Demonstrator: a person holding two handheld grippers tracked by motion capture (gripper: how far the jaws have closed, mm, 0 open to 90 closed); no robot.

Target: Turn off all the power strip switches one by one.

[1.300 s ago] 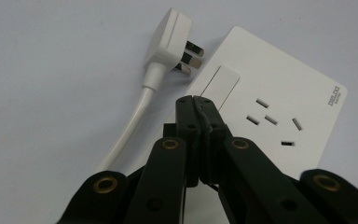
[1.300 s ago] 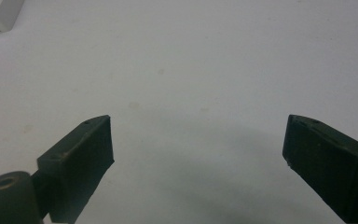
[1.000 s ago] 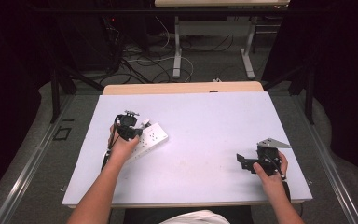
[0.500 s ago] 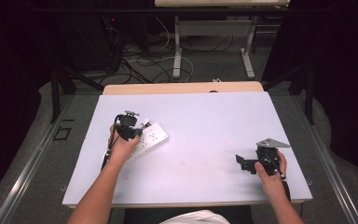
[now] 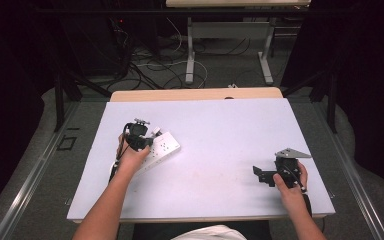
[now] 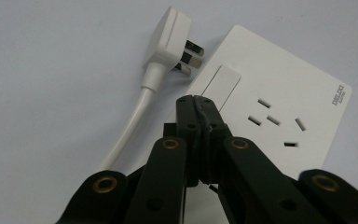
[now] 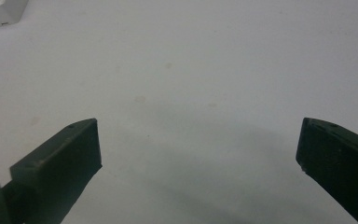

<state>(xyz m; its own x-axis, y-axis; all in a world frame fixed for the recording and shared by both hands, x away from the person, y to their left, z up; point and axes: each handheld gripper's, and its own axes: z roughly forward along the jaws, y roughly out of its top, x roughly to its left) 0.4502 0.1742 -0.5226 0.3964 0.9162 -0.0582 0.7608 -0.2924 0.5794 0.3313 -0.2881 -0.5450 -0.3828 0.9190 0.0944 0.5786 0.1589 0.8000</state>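
A white wall socket plate (image 6: 279,93) with a rocker switch (image 6: 221,86) lies flat on the white table (image 5: 220,130). Beside it lies a white three-pin plug (image 6: 170,39), its pins pointing at the plate's edge and its white cable (image 6: 126,135) trailing back. My left gripper (image 6: 196,100) is shut with nothing between its jaws, its tips just over the near end of the switch; whether they touch it I cannot tell. In the high view the left gripper (image 5: 141,139) sits at the socket plate (image 5: 164,147). My right gripper (image 7: 198,149) stands wide open over bare table, at the right front (image 5: 261,175).
A corner of the white socket plate (image 7: 0,11) shows at the top left of the right gripper view. Beyond the table's far edge stand desk legs (image 5: 190,55) and loose cables (image 5: 150,65) on the floor.
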